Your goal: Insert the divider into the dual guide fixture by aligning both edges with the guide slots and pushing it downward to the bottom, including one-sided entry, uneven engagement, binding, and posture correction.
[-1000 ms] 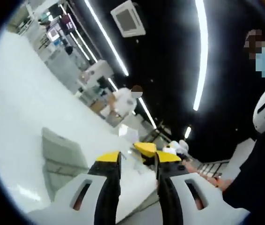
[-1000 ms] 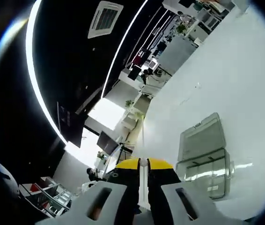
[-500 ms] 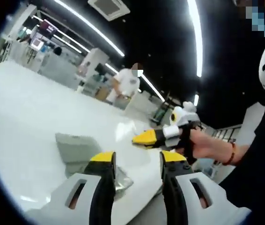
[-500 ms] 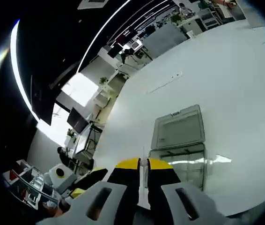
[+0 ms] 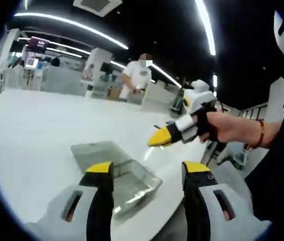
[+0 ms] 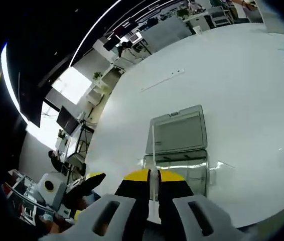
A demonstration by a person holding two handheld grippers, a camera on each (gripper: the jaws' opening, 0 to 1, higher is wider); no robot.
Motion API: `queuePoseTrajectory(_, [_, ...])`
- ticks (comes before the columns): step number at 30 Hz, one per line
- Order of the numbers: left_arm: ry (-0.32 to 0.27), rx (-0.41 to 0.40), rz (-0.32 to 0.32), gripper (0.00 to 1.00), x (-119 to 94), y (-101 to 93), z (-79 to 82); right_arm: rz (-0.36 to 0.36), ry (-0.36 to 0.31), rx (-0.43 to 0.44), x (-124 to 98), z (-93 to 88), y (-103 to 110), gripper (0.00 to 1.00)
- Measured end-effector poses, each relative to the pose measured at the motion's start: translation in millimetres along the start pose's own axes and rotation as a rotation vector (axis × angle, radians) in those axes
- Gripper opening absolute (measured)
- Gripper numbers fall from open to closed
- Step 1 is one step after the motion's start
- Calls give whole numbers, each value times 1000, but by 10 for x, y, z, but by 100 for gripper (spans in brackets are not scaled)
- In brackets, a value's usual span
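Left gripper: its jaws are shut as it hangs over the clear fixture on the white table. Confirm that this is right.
Not right. The left gripper view shows the left gripper with its jaws wide apart, open and not shut. The rest stands: it hangs over the clear fixture, which sits on the white table.

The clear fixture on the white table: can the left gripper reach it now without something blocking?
Probably yes. The left gripper hangs open just above the clear fixture near the edge of the white table. The right gripper is off to the side, so nothing lies between.
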State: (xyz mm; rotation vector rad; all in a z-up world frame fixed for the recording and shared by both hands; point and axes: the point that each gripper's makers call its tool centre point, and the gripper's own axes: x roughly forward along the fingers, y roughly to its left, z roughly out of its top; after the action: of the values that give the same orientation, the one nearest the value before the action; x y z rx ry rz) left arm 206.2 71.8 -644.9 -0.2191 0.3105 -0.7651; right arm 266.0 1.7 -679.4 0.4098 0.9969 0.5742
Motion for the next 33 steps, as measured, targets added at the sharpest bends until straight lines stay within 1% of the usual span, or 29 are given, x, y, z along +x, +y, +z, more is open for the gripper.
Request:
queuePoseTrajectory(4, [22,20,-9,64,28,-5,-37,-31,21,-16,39,-22,-43,0])
queuePoseTrajectory(6, [33,30,-9,66,25,-4,-58,-51,44,-25,63,-45,-82,0])
queuePoseTrajectory(10, [29,59,-2,74,30,17,-72,-65,64,-28,95,-72,-102,0])
queuePoseTrajectory(14, [31,77,-2,77,44,50,-88,-89,89,-54,137,-95,-149,0])
queuePoseTrajectory(17, [34,86,16,82,68,103,-93,-93,110,-59,168,-119,-180,0])
queuePoseTrajectory(19, [24,88,29,85,71,129,-78,-94,124,-60,195,-147,-203,0])
queuePoseTrajectory(21, [5,77,29,85,76,156,-79,-94,137,-58,222,-178,-226,0])
queuePoseTrajectory(22, [5,60,28,86,79,171,-88,-103,142,-62,225,-186,-243,0])
queuePoseTrajectory(25, [4,52,32,89,82,212,-114,-117,154,-73,235,-212,-281,0])
queuePoseTrajectory(27, [5,43,23,92,85,210,-125,-119,161,-69,249,-234,-308,0])
queuePoseTrajectory(31, [2,48,30,94,77,215,-115,-115,175,-55,286,-281,-331,0])
queuePoseTrajectory(33, [-10,23,34,95,63,232,-99,-119,183,-55,296,-307,-347,0])
